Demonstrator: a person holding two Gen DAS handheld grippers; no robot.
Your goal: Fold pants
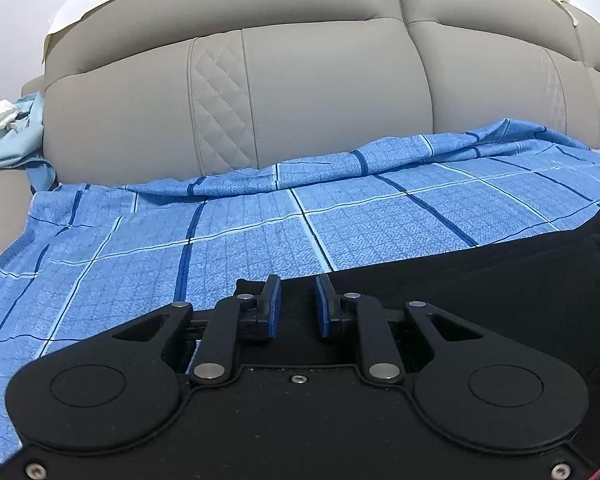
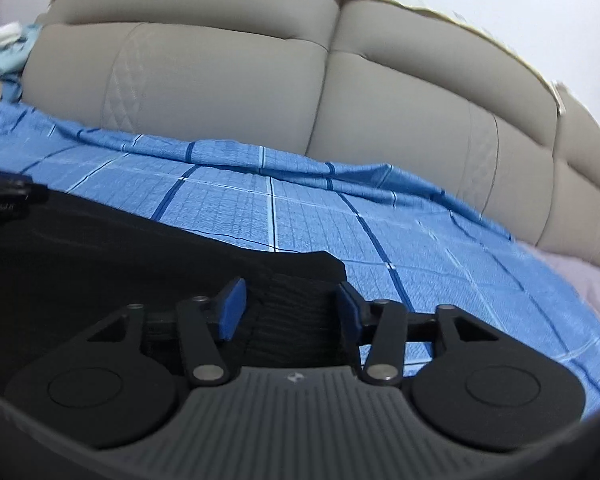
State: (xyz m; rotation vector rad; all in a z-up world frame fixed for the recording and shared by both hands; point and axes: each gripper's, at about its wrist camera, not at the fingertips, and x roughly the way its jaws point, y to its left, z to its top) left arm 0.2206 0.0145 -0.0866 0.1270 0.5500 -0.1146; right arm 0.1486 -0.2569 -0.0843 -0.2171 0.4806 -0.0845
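Both claws sit low over the black knit pants, which lie on the blue checked bedsheet toward the bed's near edge: the left claw is spread narrowly around black cloth, the right claw spread wide astride a ribbed band, neither yet clenched. If either closes shallowly, the thin fabric could slip free, or sheet could be pinched too, dragging it. Most of the pants stays hidden under the claw bodies, so their layout cannot be told.
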